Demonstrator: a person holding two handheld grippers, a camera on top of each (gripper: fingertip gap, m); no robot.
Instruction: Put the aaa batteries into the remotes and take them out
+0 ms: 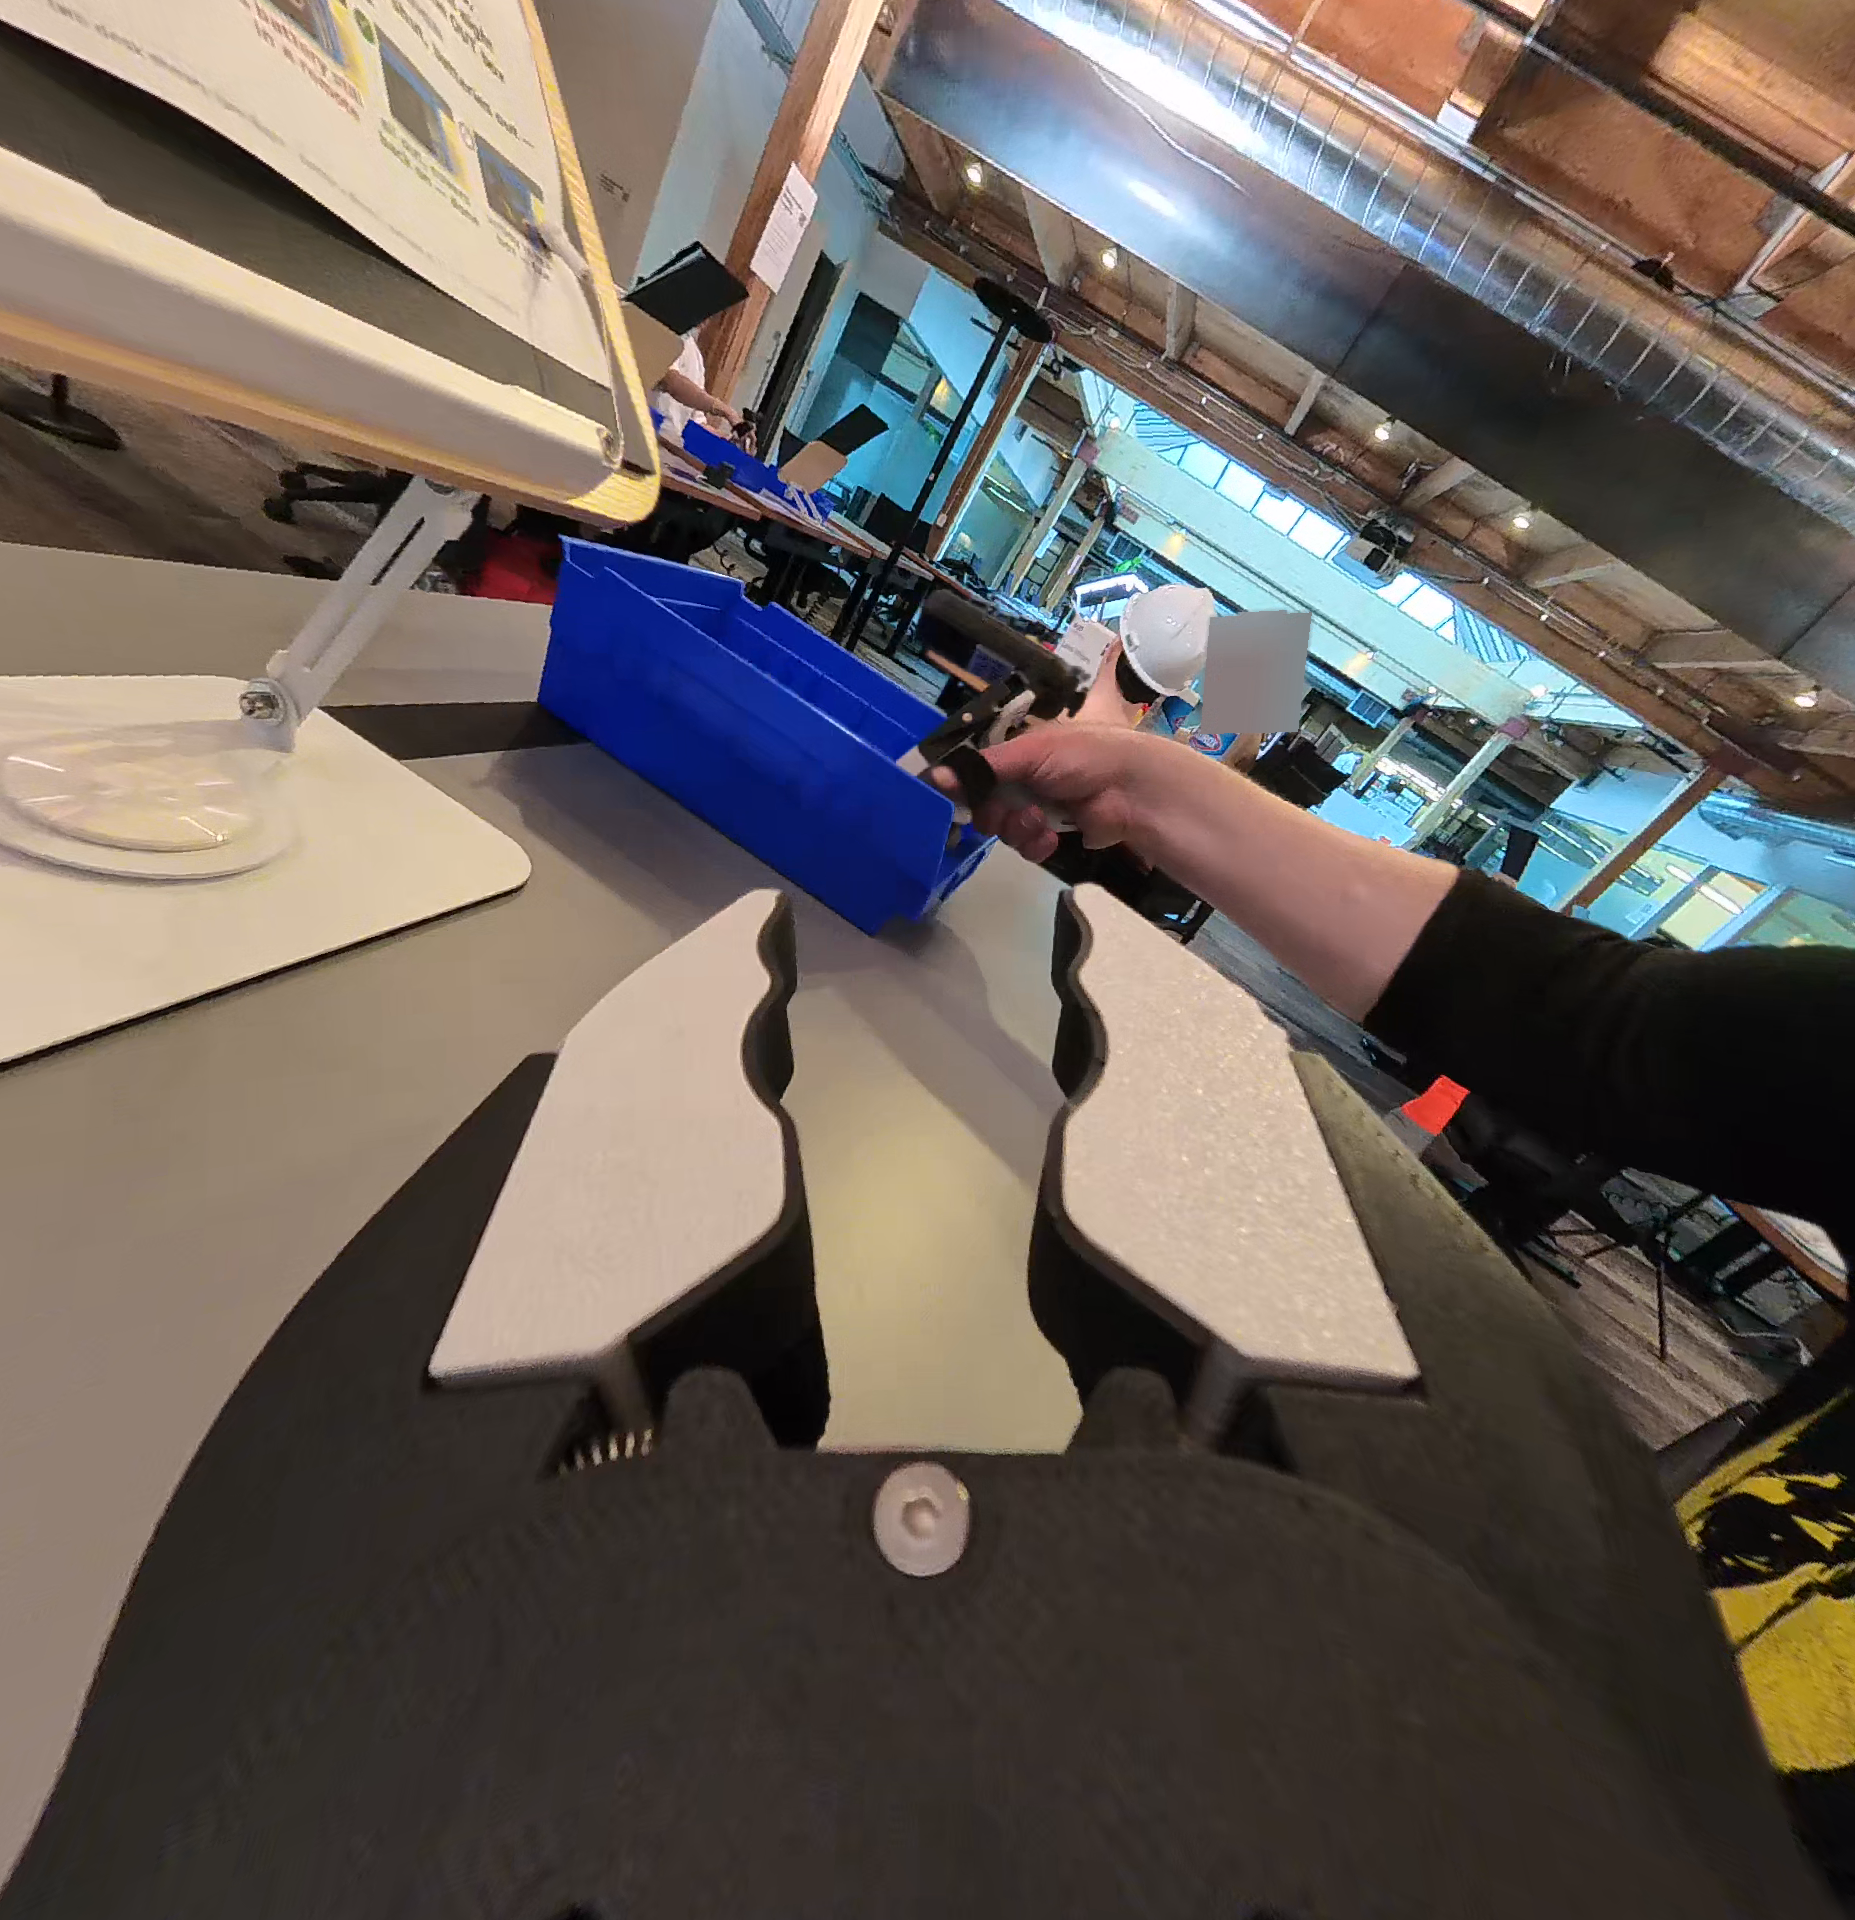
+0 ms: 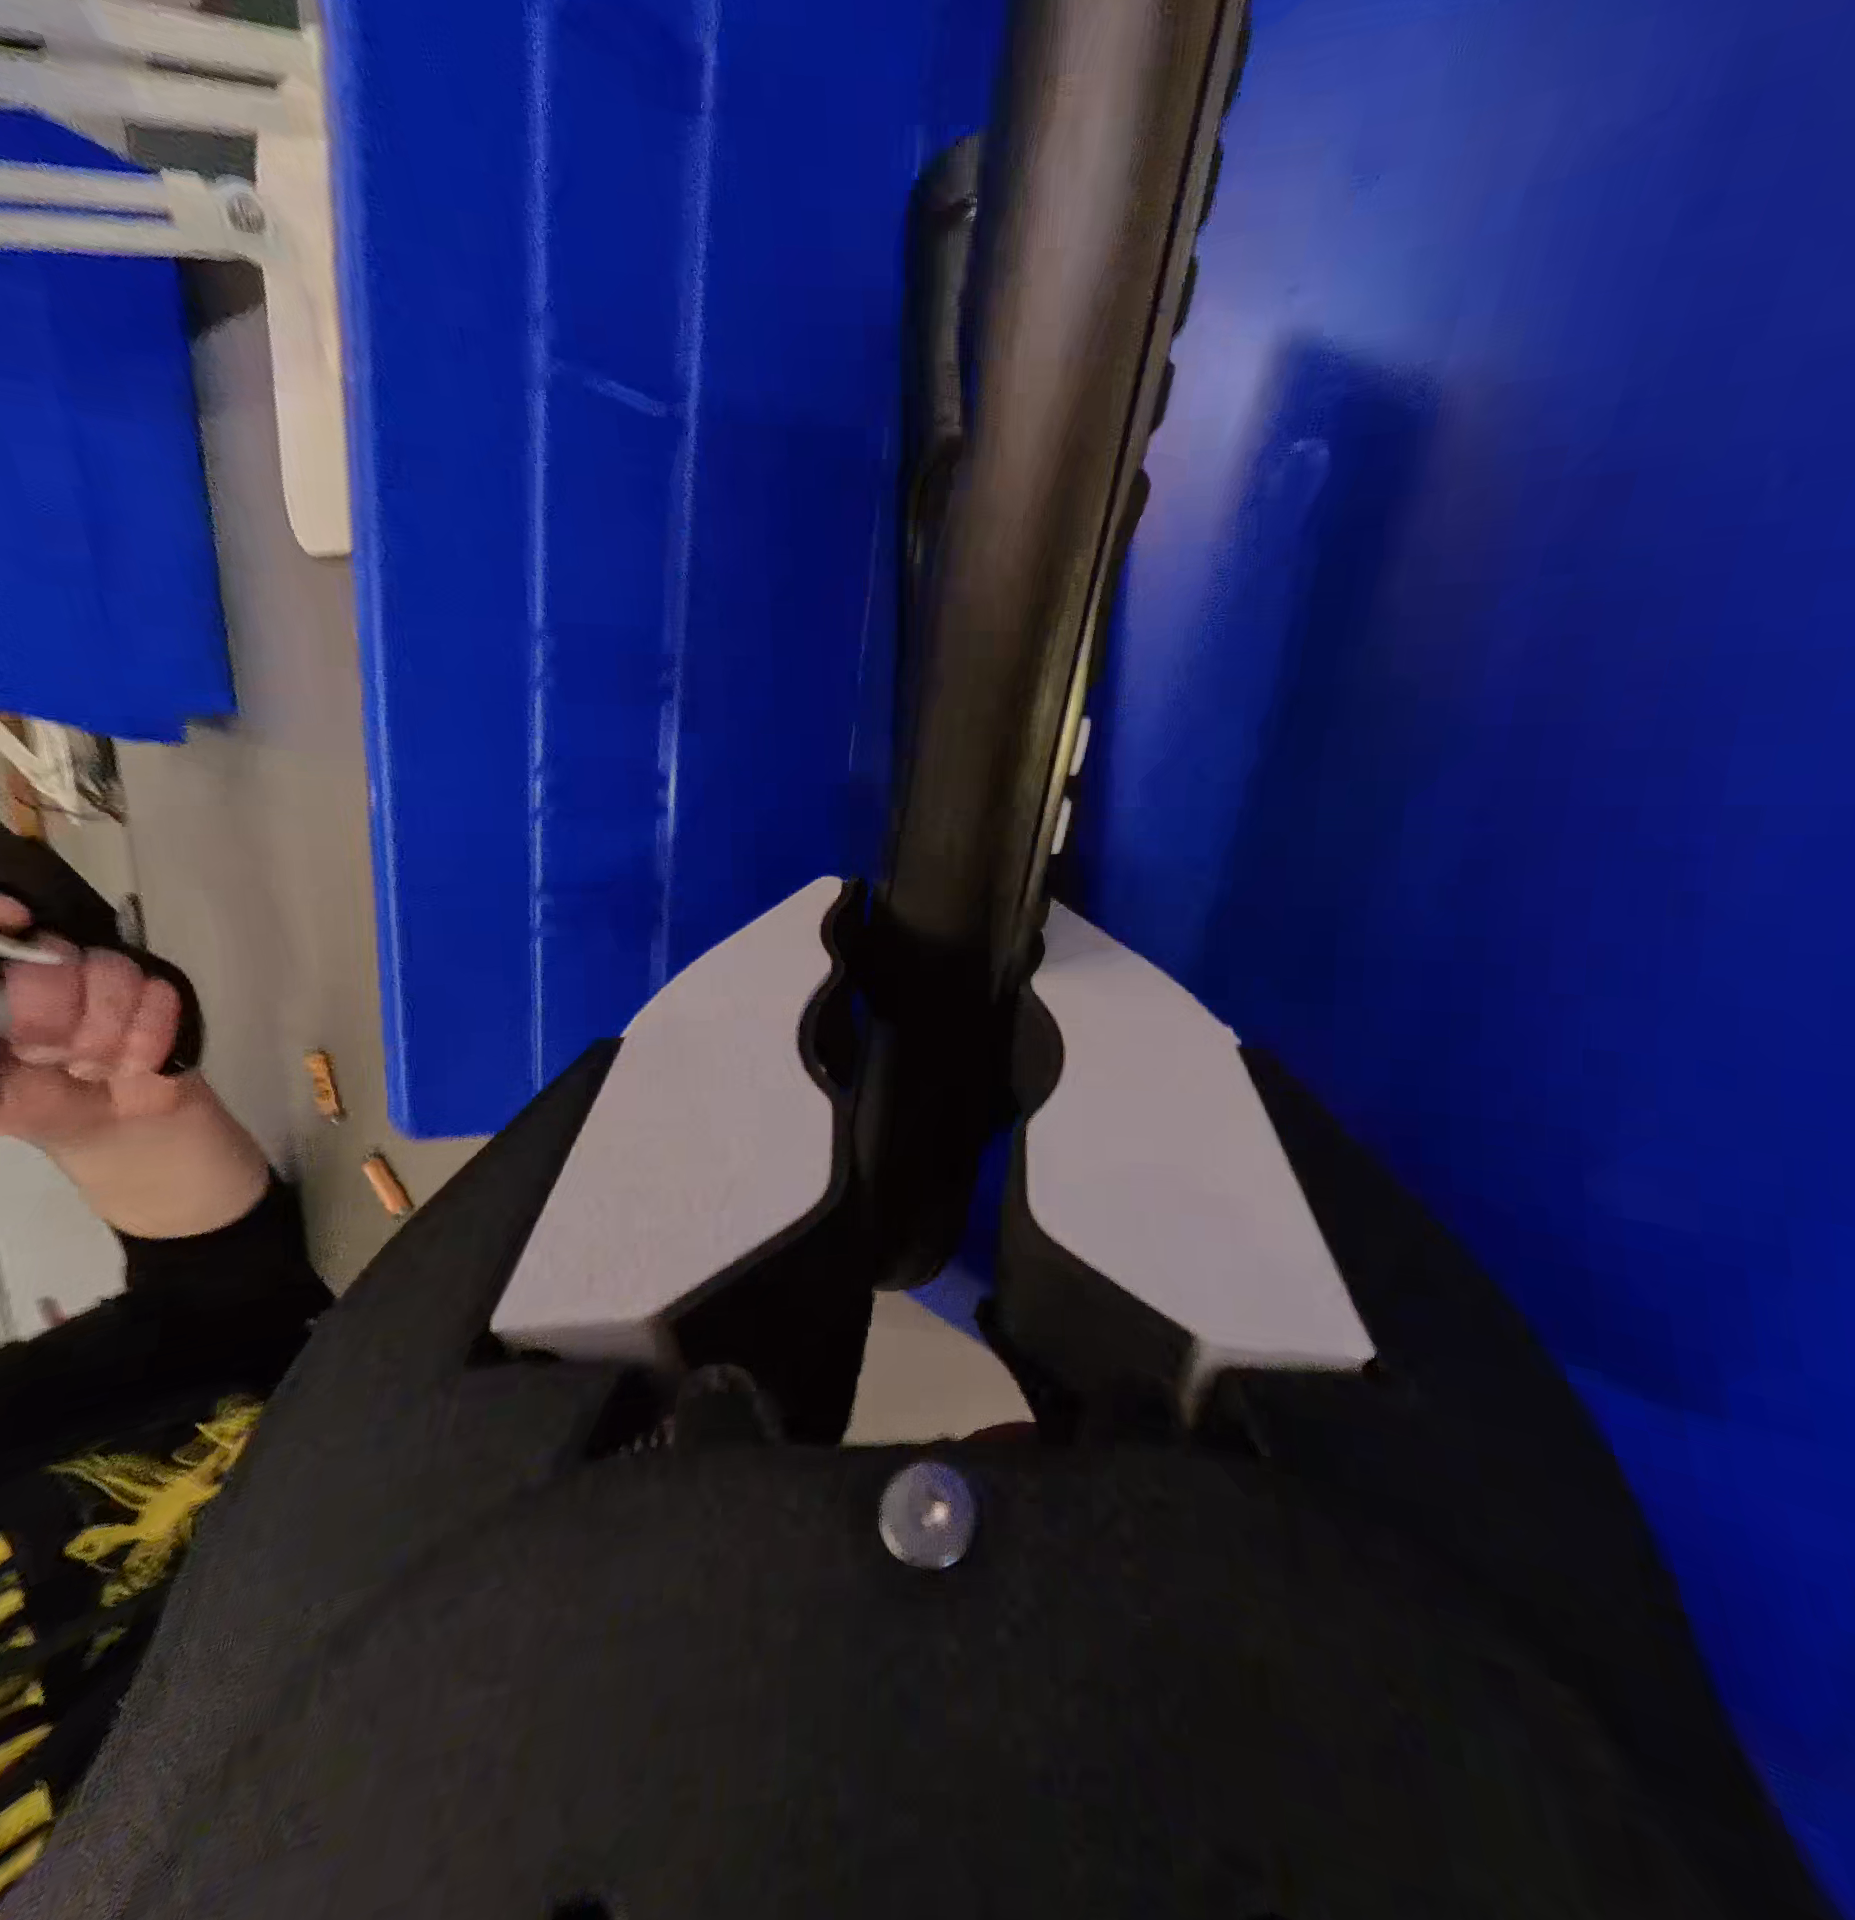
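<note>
My right gripper (image 2: 944, 935) is shut on a long black remote (image 2: 1037, 520), seen edge-on, and holds it inside the blue bin (image 2: 1525, 727). In the left wrist view the same gripper (image 1: 959, 738) holds the remote (image 1: 996, 639) over the far end of the blue bin (image 1: 736, 717). My left gripper (image 1: 923, 925) is open and empty, low over the grey table (image 1: 279, 1195), pointing at the bin. Two small copper-coloured batteries (image 2: 322, 1081) (image 2: 388, 1184) lie on the table beside the bin.
A white stand base (image 1: 227, 862) carries a tilted board with an instruction sheet (image 1: 403, 125) at the left. A second blue bin (image 2: 71, 468) sits farther off. The person's hand (image 2: 81, 1039) and black sleeve (image 1: 1629, 1039) are in view. Other people work at tables behind. One gripper's finger ends stand about 40 cm off the other's.
</note>
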